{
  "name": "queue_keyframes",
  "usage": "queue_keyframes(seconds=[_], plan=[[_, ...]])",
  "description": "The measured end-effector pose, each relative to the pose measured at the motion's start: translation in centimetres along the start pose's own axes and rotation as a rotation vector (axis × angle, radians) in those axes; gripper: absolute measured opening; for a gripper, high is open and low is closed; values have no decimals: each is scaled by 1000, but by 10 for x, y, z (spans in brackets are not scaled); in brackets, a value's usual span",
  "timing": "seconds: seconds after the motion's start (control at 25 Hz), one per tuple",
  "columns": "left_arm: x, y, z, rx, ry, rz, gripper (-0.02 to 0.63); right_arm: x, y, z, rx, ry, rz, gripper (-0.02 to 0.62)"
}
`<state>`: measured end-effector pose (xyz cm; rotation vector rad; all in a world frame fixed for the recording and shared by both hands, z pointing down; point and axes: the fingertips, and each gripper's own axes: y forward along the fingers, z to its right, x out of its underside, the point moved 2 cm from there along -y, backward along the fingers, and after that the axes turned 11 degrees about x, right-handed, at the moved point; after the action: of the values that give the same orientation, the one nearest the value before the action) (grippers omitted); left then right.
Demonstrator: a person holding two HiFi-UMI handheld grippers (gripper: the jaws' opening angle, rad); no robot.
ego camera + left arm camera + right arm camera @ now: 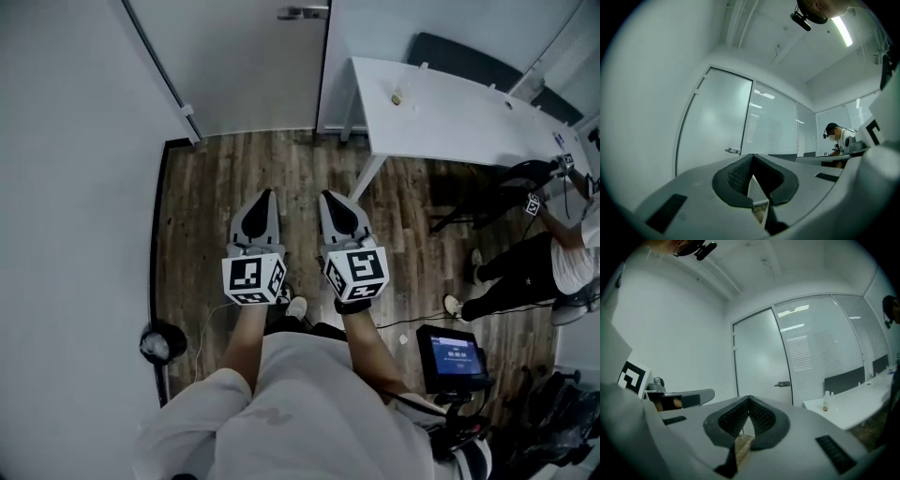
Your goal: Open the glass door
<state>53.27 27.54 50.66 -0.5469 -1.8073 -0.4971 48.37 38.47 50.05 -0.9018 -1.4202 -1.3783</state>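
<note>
**A:** Both tools sit low in front of me. The left hand-held gripper [267, 197] and the right hand-held gripper [327, 198] are side by side over the floor [216, 178], each with its jaws pressed together on nothing.

**B:** Where is the door?

**A:** The door [239, 66] is straight ahead, well apart from both tips, and it looks shut in its frame. Its handle [302, 13] is a lever on the right edge, just beside the glass wall [820, 343].

**B:** Which step is this?

**A:** The approach, I judge. Nothing touches the handle yet.

**B:** What does the next move call for?

**A:** Close the gap and lift one gripper to handle height. The right one seems better placed. Then either spread its jaws round the lever or press down on it with the tips together. I cannot tell which way the door swings.

**B:** Is anything else nearby?

**A:** A worktop [450, 122] stands to the right with a small bottle [397, 96] on it, and another person [525, 264] is beyond that.
</note>
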Motion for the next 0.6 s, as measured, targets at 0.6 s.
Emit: queue_keyframes(seconds=[0.6], plan=[[-10,68,-11,55,10,36,3,-27,52,38,22,-16,50,2]])
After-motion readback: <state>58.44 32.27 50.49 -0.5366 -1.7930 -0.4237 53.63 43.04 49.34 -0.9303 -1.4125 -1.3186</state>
